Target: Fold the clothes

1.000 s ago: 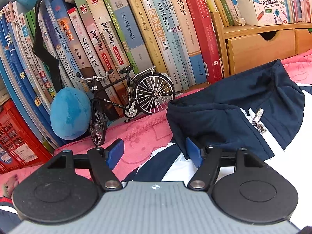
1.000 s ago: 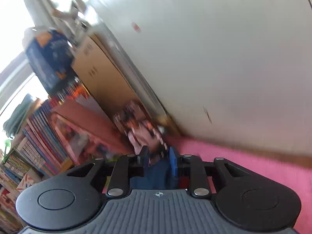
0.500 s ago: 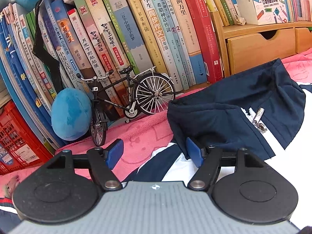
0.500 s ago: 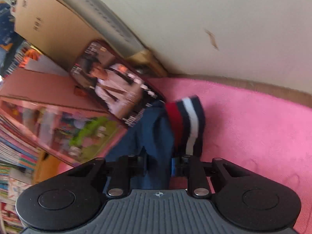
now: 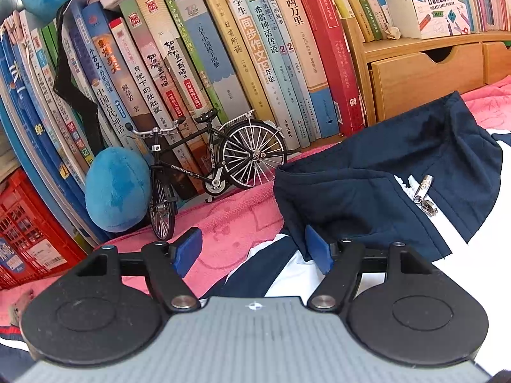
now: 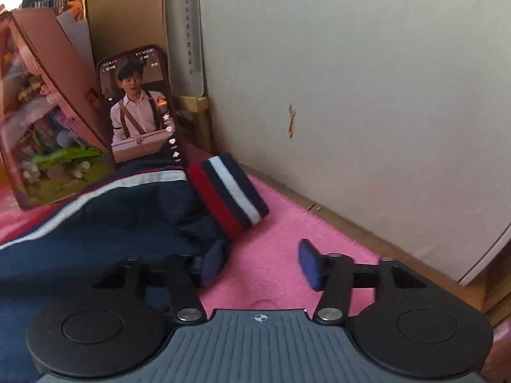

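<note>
navy jacket (image 5: 383,185) under left hand-held gripper (image 5: 252,250), right hand-held gripper (image 6: 260,263); both low, spread apart.

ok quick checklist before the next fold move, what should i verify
1. Right gripper open: ok, nothing between its blue pads.
2. Sleeve cuff released flat on the pink blanket: ok.
3. Left gripper open: ok, pads wide apart over the jacket.
4. Phone clear of the sleeve: not ok, sleeve fabric lies against its base.
5. Model bicycle clear of the jacket collar: ok, blanket shows between them.
6. Jacket zipped shut: cannot tell, only the zipper pull shows.
</note>
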Available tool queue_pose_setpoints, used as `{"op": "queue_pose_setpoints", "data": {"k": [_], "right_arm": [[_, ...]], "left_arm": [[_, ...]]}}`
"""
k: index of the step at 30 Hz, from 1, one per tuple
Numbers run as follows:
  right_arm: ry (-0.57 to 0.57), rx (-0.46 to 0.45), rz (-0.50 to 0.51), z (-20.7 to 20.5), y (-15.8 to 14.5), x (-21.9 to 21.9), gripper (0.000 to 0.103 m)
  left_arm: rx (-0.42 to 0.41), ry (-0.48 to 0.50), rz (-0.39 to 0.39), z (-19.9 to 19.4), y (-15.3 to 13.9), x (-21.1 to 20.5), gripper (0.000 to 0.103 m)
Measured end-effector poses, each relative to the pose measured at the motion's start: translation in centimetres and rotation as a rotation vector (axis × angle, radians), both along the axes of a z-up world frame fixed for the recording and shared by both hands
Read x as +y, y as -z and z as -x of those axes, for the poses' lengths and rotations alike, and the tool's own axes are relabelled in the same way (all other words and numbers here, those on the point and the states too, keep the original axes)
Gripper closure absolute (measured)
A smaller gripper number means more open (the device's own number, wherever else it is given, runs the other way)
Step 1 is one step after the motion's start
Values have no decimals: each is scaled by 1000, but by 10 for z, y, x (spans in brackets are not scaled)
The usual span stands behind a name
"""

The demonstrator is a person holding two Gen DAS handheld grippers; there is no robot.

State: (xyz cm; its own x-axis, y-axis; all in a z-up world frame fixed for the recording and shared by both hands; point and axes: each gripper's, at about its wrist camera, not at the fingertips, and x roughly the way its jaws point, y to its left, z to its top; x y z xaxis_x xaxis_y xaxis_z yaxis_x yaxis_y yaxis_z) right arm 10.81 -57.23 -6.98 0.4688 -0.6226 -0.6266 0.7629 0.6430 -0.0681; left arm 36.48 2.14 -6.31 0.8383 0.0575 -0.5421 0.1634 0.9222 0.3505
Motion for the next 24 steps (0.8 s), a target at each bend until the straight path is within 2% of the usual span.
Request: {"op": "queue_pose_setpoints", "data": {"k": [3,6,8,10,12,14,16,18,21,24], "right_arm": [[-20,92,304,-4,-17,37,34],[-260,8,379,-6,-43,86,34],[-491,-82,258,-17,-58,121,33],[-727,-168,1,-40,-62,154,29],[-881,-189,-257,-68,-55,189,29],[-990,-144,-405,-100,-43,229,30],[-1044,-71,-422,-117,-33,268,30],[-1049,-1,-353,-128,-24,289,30],[-1008,51,-213,-136,-13,281,30],[-827,87,-108,-137,-4,236,29]], "left_arm": [[2,1,4,0,0,1,31],[3,3,8,-1,-1,3,31],[3,4,7,-1,-1,3,31],[2,3,3,-2,-1,3,31],[2,3,2,-3,-1,3,31],[3,2,7,-4,-1,4,30],[5,0,10,-5,-1,5,30],[5,-1,12,-5,0,5,30],[12,-4,31,-5,-1,6,30],[22,-9,56,-5,-2,8,29]]}}
